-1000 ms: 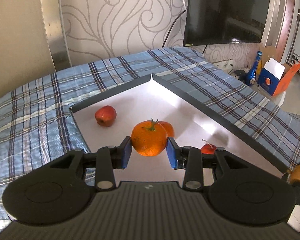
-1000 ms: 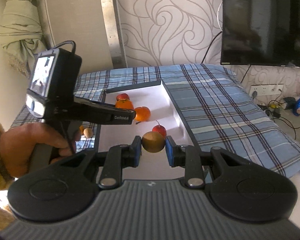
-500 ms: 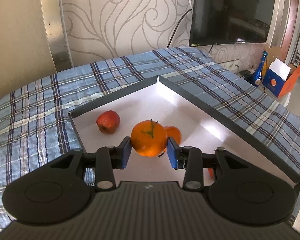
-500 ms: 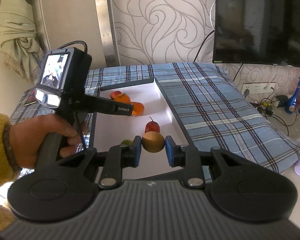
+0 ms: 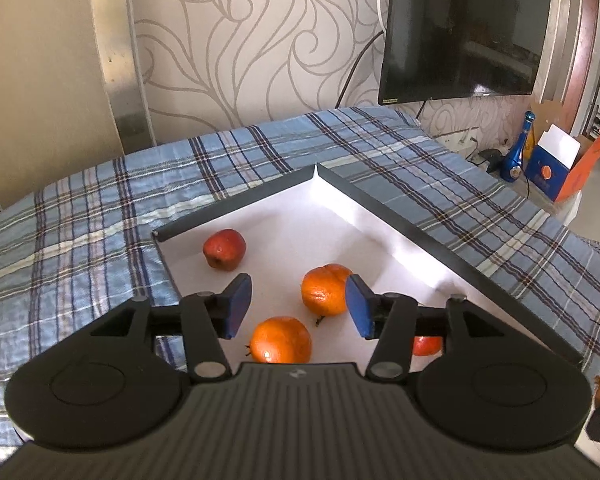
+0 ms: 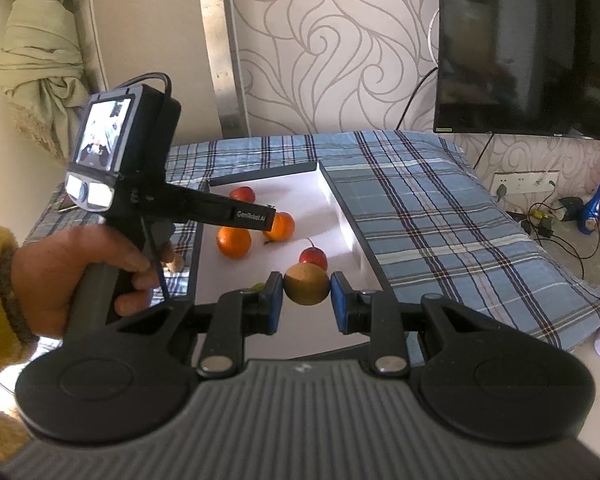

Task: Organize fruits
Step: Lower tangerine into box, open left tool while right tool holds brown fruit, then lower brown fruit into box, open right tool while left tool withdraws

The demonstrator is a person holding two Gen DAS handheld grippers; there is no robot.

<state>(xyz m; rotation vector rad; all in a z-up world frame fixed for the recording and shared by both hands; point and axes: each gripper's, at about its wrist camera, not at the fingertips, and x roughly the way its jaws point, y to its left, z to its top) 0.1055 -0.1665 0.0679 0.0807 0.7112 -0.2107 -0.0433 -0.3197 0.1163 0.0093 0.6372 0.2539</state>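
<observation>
My left gripper [image 5: 295, 306] hangs with fingers apart over an orange [image 5: 280, 340] lying in the white tray [image 5: 388, 240]. My right gripper [image 6: 306, 300] clamps a brown fruit [image 6: 306, 284] above the tray's near end; I'd lower and release it.

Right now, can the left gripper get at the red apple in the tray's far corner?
Probably yes. The left gripper has its jaws open and empty, and the red apple sits just ahead-left in the tray, with bare floor between.
</observation>
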